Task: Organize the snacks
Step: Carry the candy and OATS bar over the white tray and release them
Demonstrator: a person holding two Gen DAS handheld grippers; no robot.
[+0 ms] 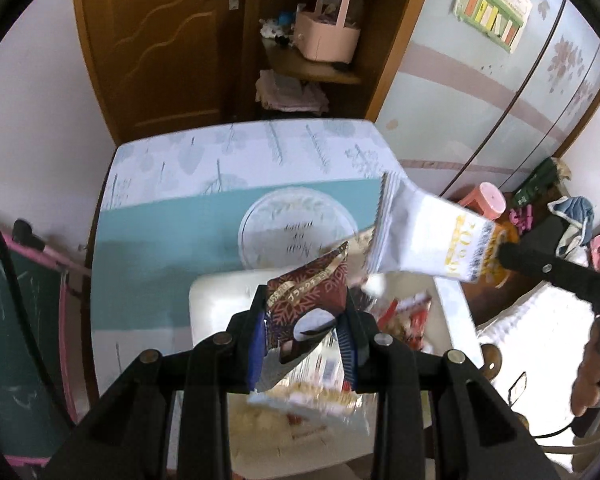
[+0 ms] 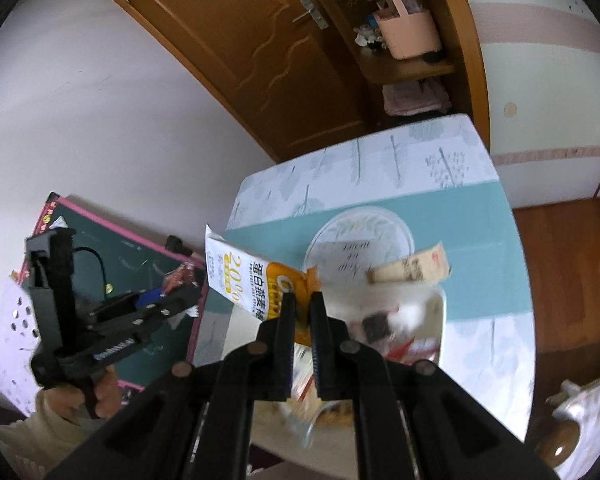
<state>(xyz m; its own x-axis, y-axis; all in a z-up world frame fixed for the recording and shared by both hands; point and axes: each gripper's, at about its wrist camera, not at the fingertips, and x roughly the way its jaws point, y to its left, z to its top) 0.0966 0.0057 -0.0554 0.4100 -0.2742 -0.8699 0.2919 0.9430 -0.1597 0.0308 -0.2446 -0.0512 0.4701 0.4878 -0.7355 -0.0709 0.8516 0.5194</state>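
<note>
In the left wrist view my left gripper (image 1: 306, 312) is shut on a dark red chocolate snack packet (image 1: 308, 304), held up above a white bin (image 1: 216, 300) of loose snacks. My right gripper (image 1: 504, 254) comes in from the right, pinching a white and orange oat bar packet (image 1: 424, 236) by its orange end. In the right wrist view the right gripper (image 2: 303, 298) is shut on that oat bar packet (image 2: 240, 272), which sticks out to the left. The left gripper (image 2: 190, 294) with the red packet (image 2: 179, 276) is at the left. The white bin (image 2: 438, 308) lies blurred below.
A round white plate (image 1: 296, 220) lies on the teal and white tablecloth (image 1: 160, 248) beyond the bin. A tan wrapper (image 2: 412, 268) lies at the bin's far edge. A pink-framed chalkboard (image 2: 132, 256) leans at the left. A pink stool (image 1: 484, 198) stands on the wooden floor at the right.
</note>
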